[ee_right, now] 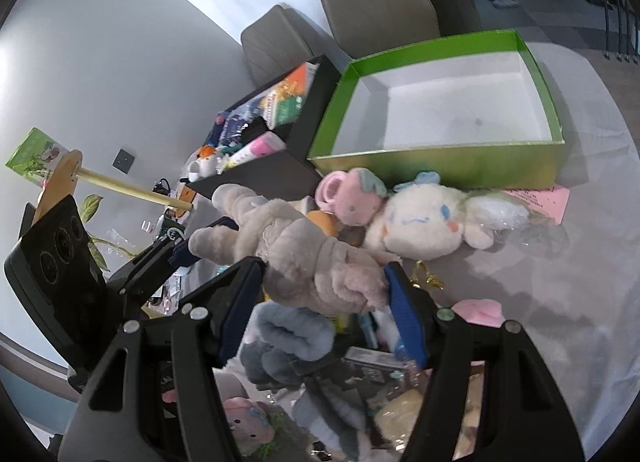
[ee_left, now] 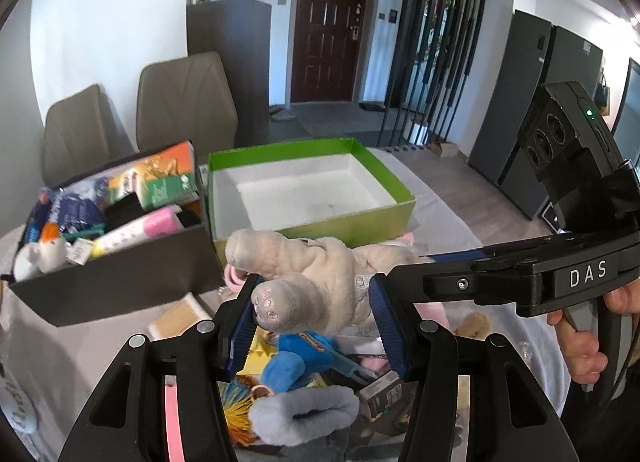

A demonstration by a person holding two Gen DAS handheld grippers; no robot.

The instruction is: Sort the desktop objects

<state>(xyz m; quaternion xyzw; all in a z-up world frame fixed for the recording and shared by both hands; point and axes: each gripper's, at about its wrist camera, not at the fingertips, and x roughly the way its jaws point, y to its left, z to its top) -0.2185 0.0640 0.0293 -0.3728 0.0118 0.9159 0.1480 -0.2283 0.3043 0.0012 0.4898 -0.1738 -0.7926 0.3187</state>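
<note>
Two handheld grippers lift a beige plush toy (ee_left: 320,282) above a cluttered bench (ee_right: 580,282), short of the empty green box (ee_left: 400,182). The left gripper (ee_left: 314,326) has its fingers clamped on the toy's lower body and stubby leg; the right gripper (ee_right: 320,302) has its fingers clamped on the other end. The soft, floppy body sags between the two grips, so uneven pulling could likely slip one hold and drop it into the pile of toys below, or snag the black box (ee_left: 120,282) alongside. The toy looks wrinkled, pale and limp.
</note>
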